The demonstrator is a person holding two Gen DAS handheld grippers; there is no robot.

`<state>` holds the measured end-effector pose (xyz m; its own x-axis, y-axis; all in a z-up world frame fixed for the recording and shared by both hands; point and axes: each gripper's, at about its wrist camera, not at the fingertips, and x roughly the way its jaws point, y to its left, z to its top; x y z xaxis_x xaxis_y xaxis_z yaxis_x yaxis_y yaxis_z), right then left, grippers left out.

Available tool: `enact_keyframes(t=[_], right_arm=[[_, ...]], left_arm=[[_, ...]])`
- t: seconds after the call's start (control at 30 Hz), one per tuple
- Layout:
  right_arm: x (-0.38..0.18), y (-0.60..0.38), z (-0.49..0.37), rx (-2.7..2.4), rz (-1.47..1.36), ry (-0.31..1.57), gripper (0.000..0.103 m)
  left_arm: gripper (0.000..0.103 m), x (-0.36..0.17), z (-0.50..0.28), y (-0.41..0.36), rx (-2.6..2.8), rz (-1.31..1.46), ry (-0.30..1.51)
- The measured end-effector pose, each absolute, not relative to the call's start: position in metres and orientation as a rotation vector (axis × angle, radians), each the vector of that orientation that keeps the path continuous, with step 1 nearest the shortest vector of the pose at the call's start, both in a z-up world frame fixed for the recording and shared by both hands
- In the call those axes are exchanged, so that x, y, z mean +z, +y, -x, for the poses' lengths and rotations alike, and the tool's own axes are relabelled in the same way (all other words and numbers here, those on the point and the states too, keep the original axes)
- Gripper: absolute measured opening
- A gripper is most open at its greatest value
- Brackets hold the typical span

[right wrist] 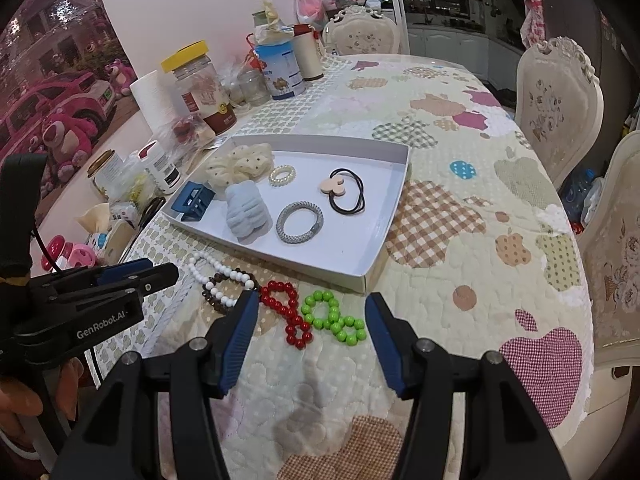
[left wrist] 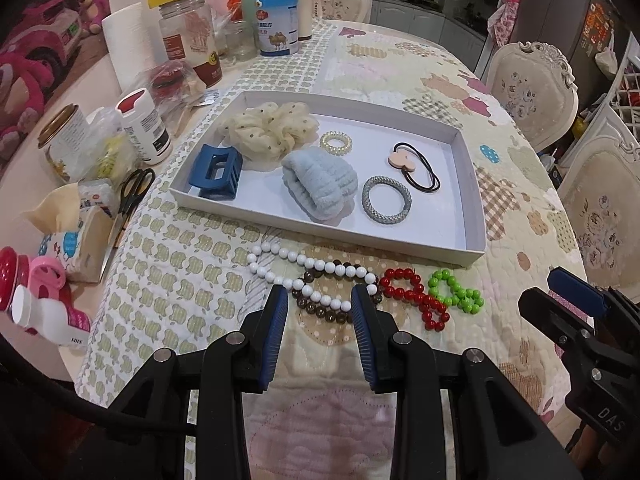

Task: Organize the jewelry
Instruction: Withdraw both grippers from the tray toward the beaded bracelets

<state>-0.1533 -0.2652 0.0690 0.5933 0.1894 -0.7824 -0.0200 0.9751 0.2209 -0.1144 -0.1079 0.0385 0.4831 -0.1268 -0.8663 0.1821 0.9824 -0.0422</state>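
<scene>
A white tray on the quilted table holds a cream scrunchie, a blue claw clip, a light blue scrunchie, a pearl coil tie, a grey ring tie and a black tie with a pink charm. In front of the tray lie white beads, brown beads, red beads and green beads. My left gripper is open, just short of the white and brown beads. My right gripper is open, just short of the red beads and green beads.
Jars, bottles, a paper roll, scissors and a tissue pack crowd the table's left edge. Ornate chairs stand along the right side. The tray also shows in the right wrist view.
</scene>
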Motion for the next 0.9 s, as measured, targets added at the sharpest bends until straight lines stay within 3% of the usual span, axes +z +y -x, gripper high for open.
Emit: enact_keyframes(t=[0.9], right_arm=[[0.015,-0.271,0.147,0.129,-0.191,1.042,0.059]], left_arm=[[0.023,-0.003,0.108,-0.054,-0.169,0.094,1.203]])
